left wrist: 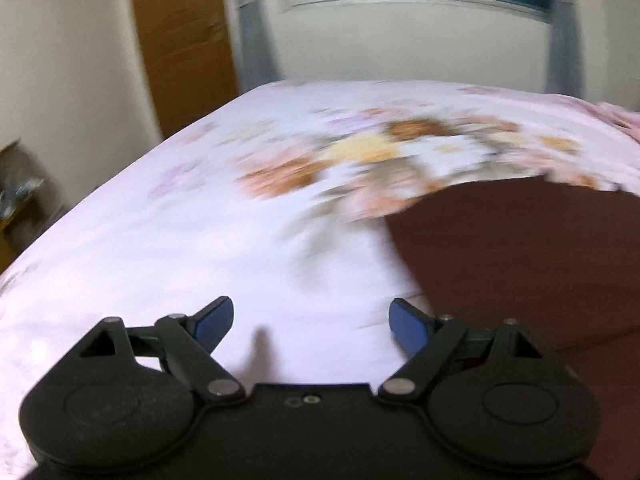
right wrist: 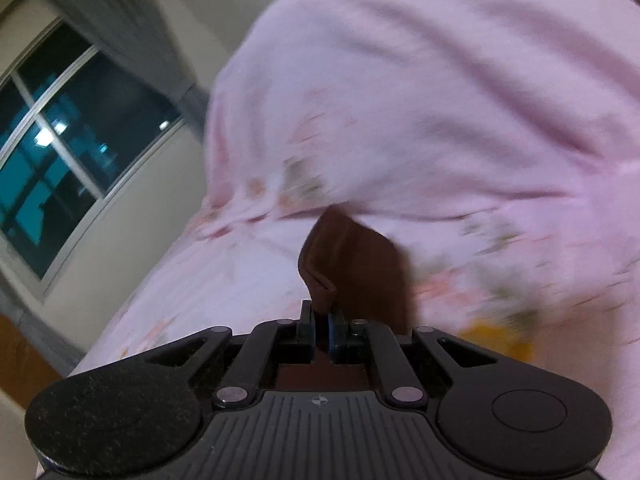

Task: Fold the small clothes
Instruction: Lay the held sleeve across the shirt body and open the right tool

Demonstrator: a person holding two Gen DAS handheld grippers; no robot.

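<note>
Left gripper (left wrist: 311,320) hangs released over the bed (left wrist: 160,240), its blue pads wide apart with only floral sheet between them; the dark red garment (left wrist: 520,272) lies just beside it toward the bed's right side, with bare sheet stretching to the far edge. Seen from the right wrist, the right gripper (right wrist: 322,330) is clenched on a hemmed corner of the garment (right wrist: 352,268), which trails forward from its pads.

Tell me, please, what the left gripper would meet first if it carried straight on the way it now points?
Most likely the pink floral bedsheet. The left gripper tilts down at it with jaws open and empty; the dark red garment lies off to the right. Blur leaves depth uncertain.
</note>
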